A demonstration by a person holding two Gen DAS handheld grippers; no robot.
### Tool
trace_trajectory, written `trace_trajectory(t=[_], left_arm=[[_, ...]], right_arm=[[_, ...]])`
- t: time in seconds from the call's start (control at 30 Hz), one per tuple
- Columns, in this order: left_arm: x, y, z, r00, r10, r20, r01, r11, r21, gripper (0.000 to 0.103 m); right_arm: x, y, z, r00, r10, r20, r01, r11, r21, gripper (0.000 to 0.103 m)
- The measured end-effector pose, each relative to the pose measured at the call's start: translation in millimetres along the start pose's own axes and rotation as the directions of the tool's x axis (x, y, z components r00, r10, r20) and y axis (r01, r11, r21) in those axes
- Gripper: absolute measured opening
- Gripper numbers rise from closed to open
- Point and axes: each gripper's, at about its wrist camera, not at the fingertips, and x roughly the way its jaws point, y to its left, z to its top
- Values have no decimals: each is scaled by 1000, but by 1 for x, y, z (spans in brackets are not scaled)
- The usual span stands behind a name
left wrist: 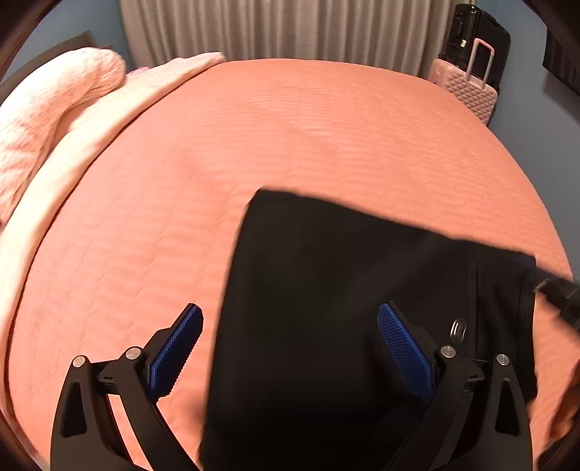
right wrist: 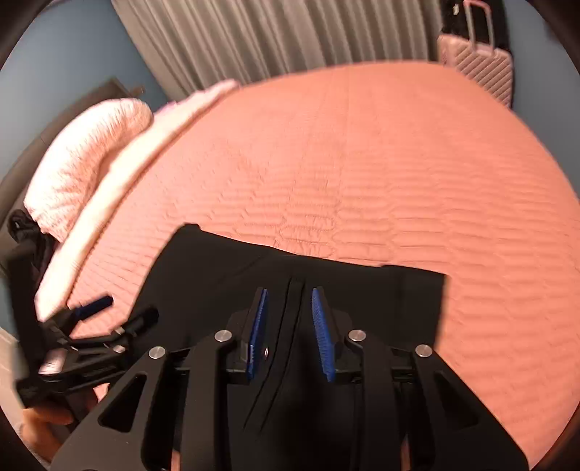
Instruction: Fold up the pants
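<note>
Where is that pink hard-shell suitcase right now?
The pink hard-shell suitcase stands off the far right corner of the orange quilted bed, in the upper right of both wrist views, beside the grey pleated curtain and against a black case.

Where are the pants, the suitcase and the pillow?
pants [left wrist: 326, 275]: left wrist view, middle of the black cloth.
suitcase [left wrist: 467, 90]: left wrist view, its pink ribbed front.
pillow [right wrist: 83, 159]: right wrist view, its knitted top.
</note>
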Motion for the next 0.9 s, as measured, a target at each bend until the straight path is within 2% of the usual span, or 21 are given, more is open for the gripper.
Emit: trace_trajectory(t=[0.03, 0.07, 0.1, 0.13, 0.17, 0.2, 0.3, 0.33, 0.37, 0.4, 0.47, 0.53, 0.6, 0.63, 0.67, 0.73, 0.77, 0.83, 0.9], left_arm=[[16, -4, 8, 1000, 28, -13, -27, 999, 21, 96], [31, -6, 13, 997, 70, -42, -68, 997, 47, 96], [48, -12, 15, 990, 114, -80, -108, 991, 74, 98], [60, -10, 17, 988, 106, -109, -97, 992, 85, 98], [61, -3, 18, 991, 58, -117, -52, 997, 48, 98], [56, 4, 20, 994, 31, -109, -30, 999, 12, 97], [22, 18, 16, 998, 51, -28, -51, 999, 10, 96], [16, 20, 10, 999, 47, -15, -46, 999, 10, 97], [10, 23, -2, 999, 54, -11, -53, 998, 14, 97], [11, 24, -10, 997, 75, -20, -74, 997, 21, 97], [9, 27, -31, 990, 130, -54, -127, 991, 46, 94], [-10, 33, -46, 992, 122, -25, -121, 992, 23, 94], [-34, 35, -63, 994, 107, 12, -107, 994, -1, 96], [-39, 32, -72, 994, 106, 10, -106, 994, 8, 96], [-37, 30, -81, 993, 114, -11, -114, 993, 31, 96], [-26, 19, -91, 989, 145, -37, -142, 987, 76, 97], [-28, 18, -95, 988, 154, -27, -151, 985, 80, 97], [-42, 17, -100, 987, 162, -7, -162, 985, 68, 96], [-49, 22, -100, 988, 157, 11, -157, 986, 59, 96]], right_arm=[[18, -2, 2, 999, -28, -37, 28, 1000, -8, 25], [30, -11, 1, 998, -19, -53, 19, 1000, 6, 18], [31, -23, 0, 999, 4, -48, -1, 998, 56, 4], [23, -38, -1, 999, 33, -27, -28, 989, 144, 0], [11, -39, -6, 1000, 20, -2, -19, 982, 185, 1], [-6, -34, -12, 999, 18, 39, -25, 982, 186, 7], [-21, -26, -28, 999, 22, 34, -26, 994, 105, 7], [-17, -29, -36, 1000, 4, 11, -5, 996, 84, 7], [-6, -37, -50, 998, -52, -46, 55, 996, 64, 3], [-2, -41, -52, 997, -47, -53, 52, 995, 85, 2], [-29, -38, -60, 1000, -6, 3, 6, 986, 168, 6], [-57, -14, -71, 999, -21, 50, 17, 996, 87, 7], [-57, 2, -86, 999, -33, 6, 33, 999, 16, 7], [-45, 3, -99, 996, -78, -52, 77, 997, -31, 6], [-38, 0, -108, 993, -101, -58, 98, 994, -56, 4], [-48, -5, -112, 995, -90, -35, 91, 995, 28, 4], [-60, 3, -109, 996, -91, -20, 92, 994, 58, 6], [-74, 27, -108, 997, -67, 41, 67, 998, 2, 8], [-55, 36, -118, 991, -134, -20, 132, 987, -97, 7]])
